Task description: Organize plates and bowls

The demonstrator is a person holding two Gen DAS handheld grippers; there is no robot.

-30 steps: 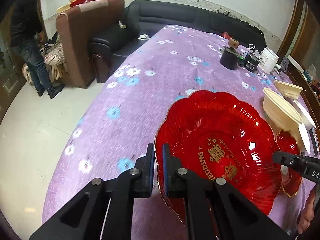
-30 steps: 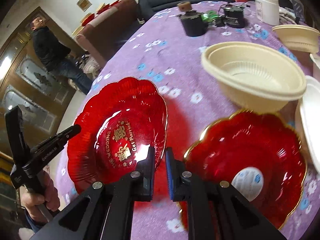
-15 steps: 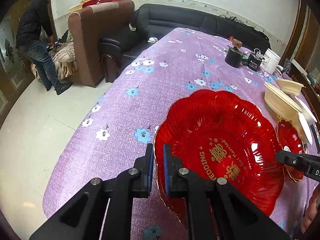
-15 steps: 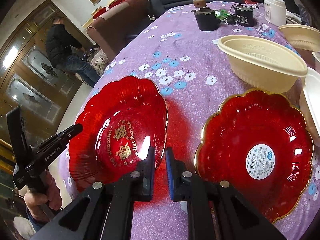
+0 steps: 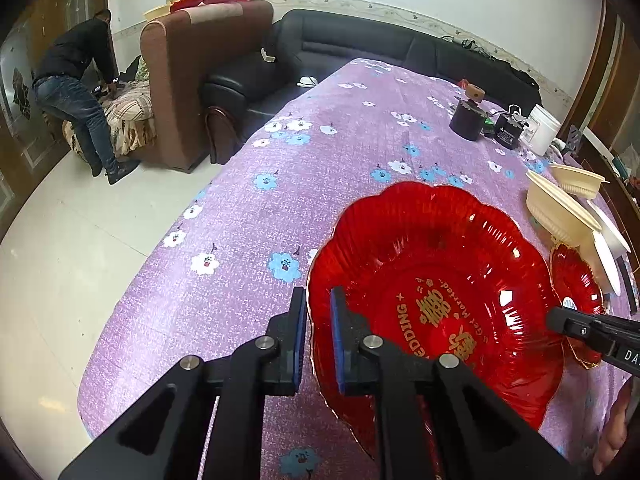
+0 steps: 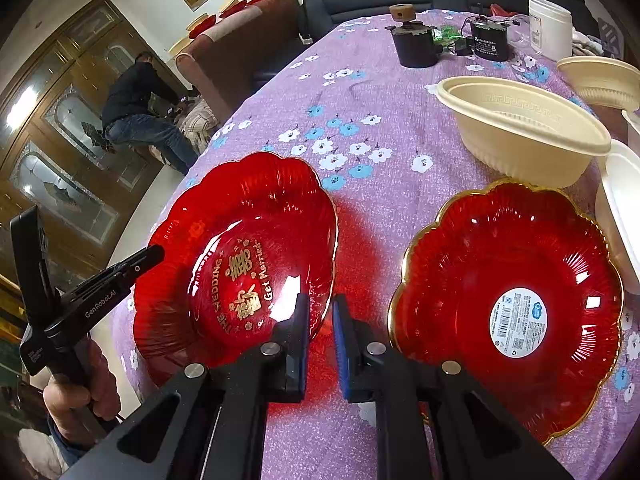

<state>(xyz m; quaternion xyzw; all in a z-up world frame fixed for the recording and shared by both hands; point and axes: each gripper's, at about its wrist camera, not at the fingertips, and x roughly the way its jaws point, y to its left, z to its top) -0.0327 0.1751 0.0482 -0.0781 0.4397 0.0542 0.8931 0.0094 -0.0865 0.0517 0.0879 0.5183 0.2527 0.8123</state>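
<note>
My left tongs (image 5: 318, 328) were closed on the scalloped rim of the large red wedding plate (image 5: 436, 300) — one pad outside the rim, the other inside the dish. That plate sat tilted near the table's front edge, its gold lettering facing up. In the right wrist view, the same plate (image 6: 240, 256) lay toward the front left corner of the purple flowered tablecloth (image 6: 360, 100), with the left tongs (image 6: 152, 254) at its outer rim.

My right tongs (image 6: 320, 328) were at the plate's opposite rim; the pads stood narrowly apart, and I could not tell whether the rim lay between them or merely beside them.

The gold-rimmed red plate with a white barcode label (image 6: 516, 312) lay flat just beside the first, apart from it. Behind it, at the table's right edge, stood a cream plastic bowl (image 6: 520, 128), its base touching or overlapping that plate's far rim. A second cream bowl (image 6: 600, 80) stood farther back — near the white jar (image 6: 550, 26) at the far edge.
</note>
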